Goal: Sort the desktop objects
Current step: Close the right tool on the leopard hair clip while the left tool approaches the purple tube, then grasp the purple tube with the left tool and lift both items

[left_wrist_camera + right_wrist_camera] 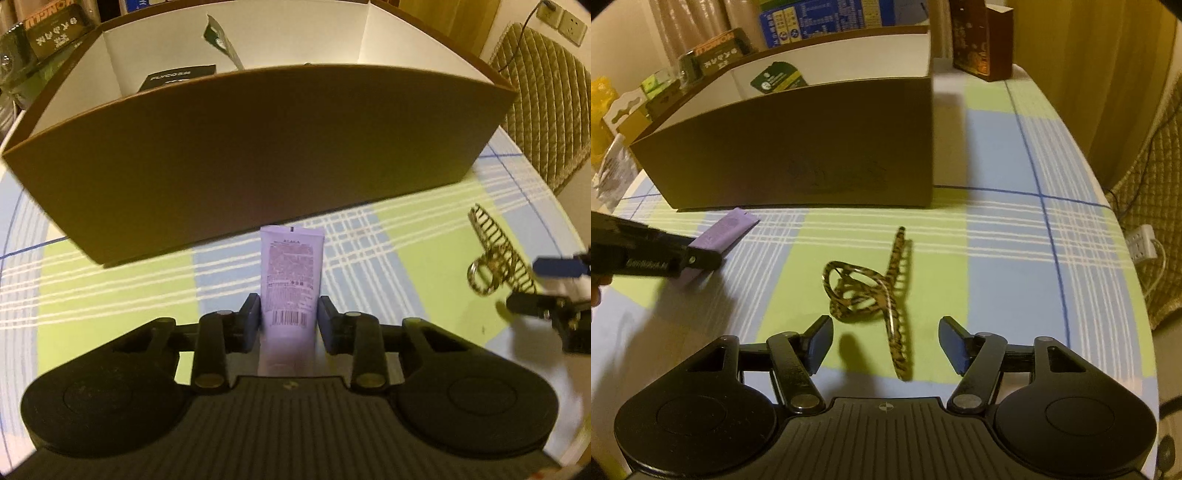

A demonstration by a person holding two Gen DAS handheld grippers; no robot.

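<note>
My left gripper (pixel 289 314) is shut on a lilac tube (pixel 291 273), which points toward the brown cardboard box (pixel 258 147) just ahead. In the right wrist view the tube (pixel 726 230) shows at the left, held by the left gripper's fingers (pixel 701 258). A leopard-print hair claw clip (pixel 875 291) lies on the checked tablecloth. My right gripper (pixel 884 345) is open, its fingers on either side of the clip's near end, not touching it. The clip (pixel 495 254) and the right gripper also show at the right of the left wrist view.
The box (pixel 798 147) has white inner walls and holds a black packet (pixel 173 79) and a green packet (pixel 221 40). Tins and packages crowd the table behind it. A dark brown carton (pixel 982 40) stands at the back right. A quilted chair (pixel 543 107) stands beyond the table edge.
</note>
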